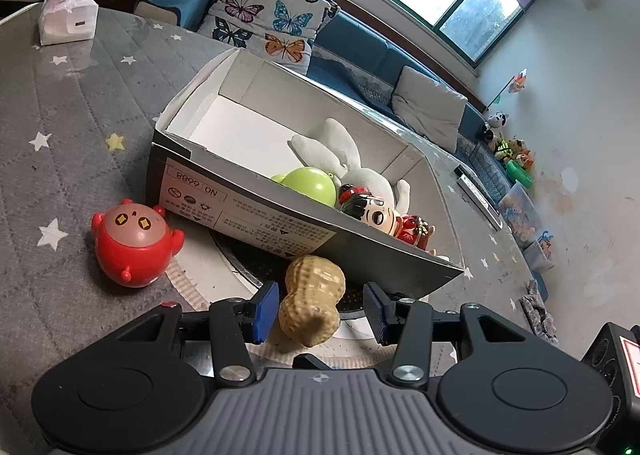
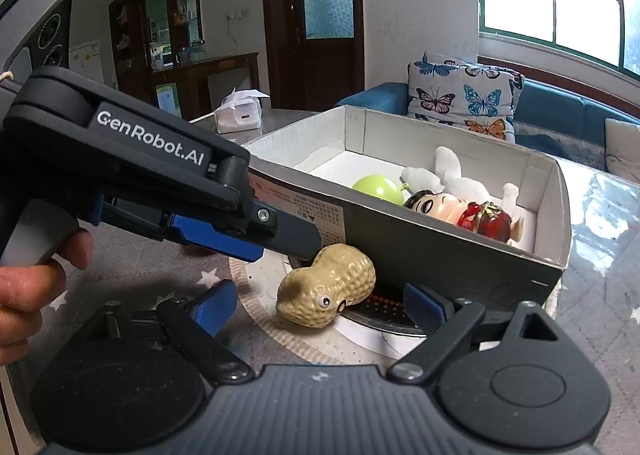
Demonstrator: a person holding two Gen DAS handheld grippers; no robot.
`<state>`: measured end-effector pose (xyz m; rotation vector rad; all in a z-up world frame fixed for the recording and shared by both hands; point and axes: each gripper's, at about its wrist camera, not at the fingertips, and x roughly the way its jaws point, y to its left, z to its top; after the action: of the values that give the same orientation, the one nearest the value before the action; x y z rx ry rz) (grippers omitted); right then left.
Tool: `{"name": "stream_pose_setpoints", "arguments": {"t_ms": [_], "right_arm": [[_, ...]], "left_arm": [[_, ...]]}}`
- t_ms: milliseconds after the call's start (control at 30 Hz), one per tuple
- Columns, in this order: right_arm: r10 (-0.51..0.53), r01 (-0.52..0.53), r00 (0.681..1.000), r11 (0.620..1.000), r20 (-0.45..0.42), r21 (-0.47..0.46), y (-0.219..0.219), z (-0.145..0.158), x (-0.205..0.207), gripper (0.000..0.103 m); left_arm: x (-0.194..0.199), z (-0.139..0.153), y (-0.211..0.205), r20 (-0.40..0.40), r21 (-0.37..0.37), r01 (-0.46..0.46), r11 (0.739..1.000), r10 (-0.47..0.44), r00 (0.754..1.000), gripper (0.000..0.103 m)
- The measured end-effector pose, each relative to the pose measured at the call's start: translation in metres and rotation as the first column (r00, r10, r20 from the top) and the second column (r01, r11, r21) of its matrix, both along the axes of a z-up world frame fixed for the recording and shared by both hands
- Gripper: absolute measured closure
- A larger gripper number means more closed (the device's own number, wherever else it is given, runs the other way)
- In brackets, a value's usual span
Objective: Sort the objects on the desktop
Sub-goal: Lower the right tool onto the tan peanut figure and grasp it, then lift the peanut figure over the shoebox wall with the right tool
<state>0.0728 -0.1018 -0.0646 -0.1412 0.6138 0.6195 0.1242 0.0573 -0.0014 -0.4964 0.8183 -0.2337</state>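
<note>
The left gripper [image 1: 316, 309] stands wide, its pads straddling the peanut [image 1: 313, 303] without yet pinching it. The right gripper [image 2: 316, 307] also gapes, empty, just short of the same toy. The peanut lies on the table against the box [image 1: 256, 215], which holds a green ball [image 1: 310, 185], rabbit [image 1: 352, 159] and doll [image 1: 384, 219]. A red toy [image 1: 134, 243] sits outside. The peanut's pickup looks in hand: close, lift, clear the box wall.

**Surfaces and materials on the desk**

The peanut toy [image 2: 326, 295] looks like glossy, dimpled plastic. The box [image 1: 256, 215] is matt cardboard, white inside, with a printed paper label. The rabbit [image 1: 352, 159] is soft white cloth. The red toy [image 1: 132, 243] and green ball [image 1: 310, 185] are smooth shiny plastic
</note>
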Motion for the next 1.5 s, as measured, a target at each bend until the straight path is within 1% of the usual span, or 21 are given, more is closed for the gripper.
{"name": "stream_pose_setpoints", "arguments": {"t_ms": [367, 433, 533, 600, 733, 833, 900, 1033, 1067, 1167, 1500], "right_arm": [[0.007, -0.007, 0.999, 1.0, -0.032, 0.009, 0.008, -0.008, 0.01, 0.013], [0.008, -0.007, 0.999, 1.0, -0.039, 0.008, 0.01, -0.01, 0.012, 0.017], [0.008, -0.008, 0.999, 1.0, -0.05, 0.006, 0.011, -0.013, 0.015, 0.018], [0.006, -0.005, 0.998, 1.0, -0.057, 0.007, 0.011, -0.014, 0.017, 0.021], [0.002, -0.001, 0.998, 1.0, -0.069, 0.008, 0.011, -0.017, 0.022, 0.022], [0.004, -0.004, 0.997, 1.0, -0.075, 0.009, 0.01, -0.019, 0.024, 0.026], [0.003, -0.002, 0.997, 1.0, -0.076, 0.01, 0.01, -0.019, 0.024, 0.027], [0.007, -0.007, 0.996, 1.0, -0.083, 0.004, 0.012, -0.023, 0.024, 0.028], [0.006, -0.006, 0.996, 1.0, -0.084, 0.003, 0.012, -0.023, 0.024, 0.028], [0.003, -0.002, 0.996, 1.0, -0.085, 0.004, 0.012, -0.024, 0.023, 0.029], [0.02, -0.02, 0.998, 1.0, -0.055, 0.004, 0.012, -0.014, 0.012, 0.032]], "left_arm": [[0.013, -0.011, -0.001, -0.03, -0.006, 0.013, 1.0, -0.013, 0.999, 0.054], [0.015, -0.013, -0.001, -0.037, -0.009, 0.013, 1.0, -0.014, 0.999, 0.054], [0.018, -0.016, -0.001, -0.047, -0.01, 0.015, 1.0, -0.015, 0.999, 0.054], [0.02, -0.019, -0.001, -0.054, -0.011, 0.014, 1.0, -0.015, 0.998, 0.054], [0.025, -0.023, -0.003, -0.072, -0.017, 0.024, 1.0, -0.025, 0.997, 0.054], [0.027, -0.026, -0.003, -0.082, -0.021, 0.026, 0.999, -0.028, 0.996, 0.054], [0.028, -0.028, -0.003, -0.086, -0.024, 0.031, 0.999, -0.033, 0.996, 0.055], [0.03, -0.031, -0.004, -0.098, -0.025, 0.038, 0.999, -0.04, 0.994, 0.06], [0.03, -0.031, -0.004, -0.1, -0.024, 0.041, 0.999, -0.043, 0.994, 0.062], [0.03, -0.03, -0.005, -0.096, -0.021, 0.052, 0.998, -0.054, 0.994, 0.062], [0.017, -0.011, -0.004, -0.062, -0.013, 0.051, 0.999, -0.052, 0.997, 0.062]]}}
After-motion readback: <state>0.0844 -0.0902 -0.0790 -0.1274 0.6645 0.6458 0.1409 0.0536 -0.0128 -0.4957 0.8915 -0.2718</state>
